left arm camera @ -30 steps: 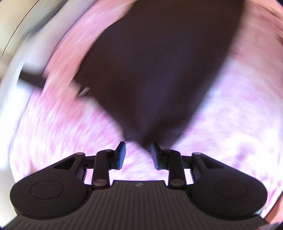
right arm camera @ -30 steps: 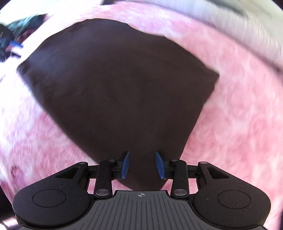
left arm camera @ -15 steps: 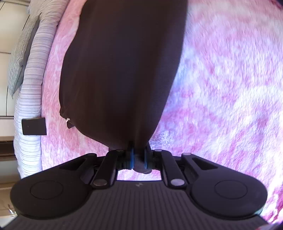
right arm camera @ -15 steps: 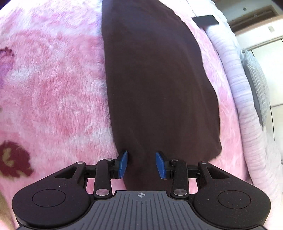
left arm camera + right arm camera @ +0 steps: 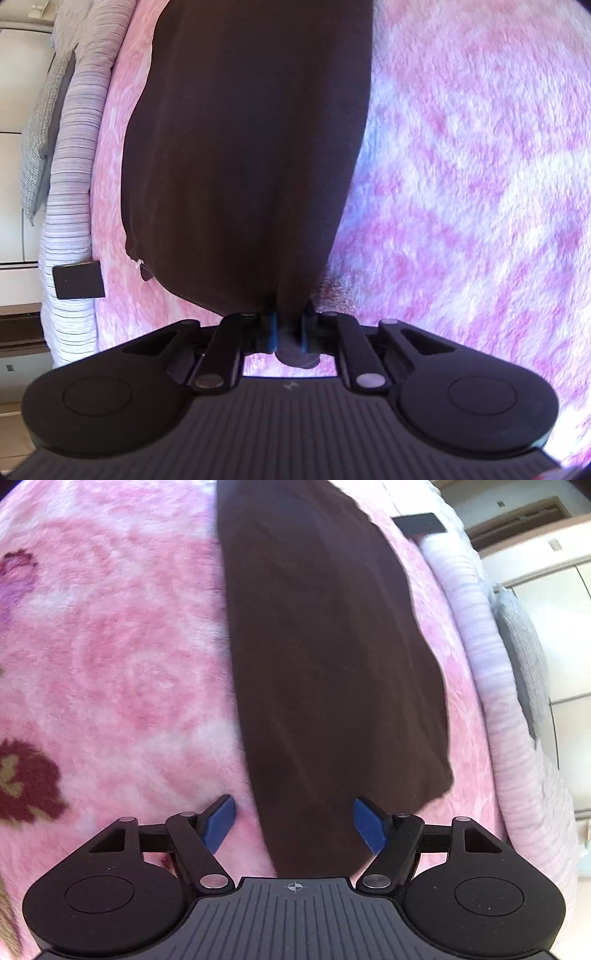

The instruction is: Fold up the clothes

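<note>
Pink fleece blanket (image 5: 480,184), floral-patterned, covers the bed. Left gripper (image 5: 289,330): jaws closing, blue pads clamped on the near corner of a dark brown garment (image 5: 251,147). Right gripper (image 5: 294,821): jaws spread apart, straddling the opposite end of the garment (image 5: 325,664), pads clear of the cloth. Garment lies as a long strip across the blanket. Beyond: striped white bedding (image 5: 70,206), small black rectangular object (image 5: 78,280), grey pillow (image 5: 526,657).
</note>
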Motion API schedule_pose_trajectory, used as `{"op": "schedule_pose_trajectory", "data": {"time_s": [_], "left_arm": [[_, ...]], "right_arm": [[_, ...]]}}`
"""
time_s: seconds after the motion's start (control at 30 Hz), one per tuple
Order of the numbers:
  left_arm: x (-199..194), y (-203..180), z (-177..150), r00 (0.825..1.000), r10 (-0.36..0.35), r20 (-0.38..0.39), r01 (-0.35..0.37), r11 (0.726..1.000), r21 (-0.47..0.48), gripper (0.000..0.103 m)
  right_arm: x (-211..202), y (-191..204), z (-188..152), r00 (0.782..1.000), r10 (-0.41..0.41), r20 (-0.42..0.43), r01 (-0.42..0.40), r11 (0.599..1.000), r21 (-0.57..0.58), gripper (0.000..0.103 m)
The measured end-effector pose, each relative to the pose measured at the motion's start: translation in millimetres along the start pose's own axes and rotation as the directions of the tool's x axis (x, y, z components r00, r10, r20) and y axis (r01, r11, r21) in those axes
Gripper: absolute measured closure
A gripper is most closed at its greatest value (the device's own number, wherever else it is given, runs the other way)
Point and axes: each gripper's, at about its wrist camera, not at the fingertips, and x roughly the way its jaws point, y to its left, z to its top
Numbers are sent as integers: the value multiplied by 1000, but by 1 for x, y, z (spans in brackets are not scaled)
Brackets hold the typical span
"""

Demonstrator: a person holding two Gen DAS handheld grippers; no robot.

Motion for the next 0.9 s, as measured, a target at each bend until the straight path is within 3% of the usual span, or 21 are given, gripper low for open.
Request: {"op": "schedule_pose_trajectory", "data": {"time_s": [0.03, 0.1, 0.37, 0.5, 0.6, 0.7, 0.8, 0.9], "left_arm": [[0, 2, 0, 1000, -11, 2, 11, 1000, -3, 98], [-4, 7, -1, 999, -35, 12, 35, 999, -4, 98], [-66, 15, -1, 987, -126, 101, 130, 991, -31, 99], [-115, -12, 7, 958, -221, 183, 221, 975, 19, 99], [-148, -41, 16, 924, -300, 239, 296, 954, 53, 99], [-153, -59, 22, 906, -342, 251, 338, 939, 57, 99], [-147, -67, 24, 906, -350, 237, 351, 935, 40, 98], [-147, -63, 16, 908, -364, 208, 368, 930, 18, 89]], "right_arm": [[4, -5, 0, 1000, 3, -25, -3, 1000, 13, 90], [8, -14, -1, 998, 37, -43, -35, 998, 42, 96], [-42, -26, -6, 994, 73, -75, -67, 995, 77, 99], [-72, -10, -19, 983, 107, -148, -92, 990, 106, 99], [-97, 8, -45, 966, 131, -221, -102, 985, 140, 99], [-111, 26, -57, 948, 154, -277, -106, 978, 180, 99], [-112, 42, -59, 943, 145, -299, -91, 978, 188, 99], [-106, 56, -69, 938, 130, -320, -70, 979, 194, 98]]}}
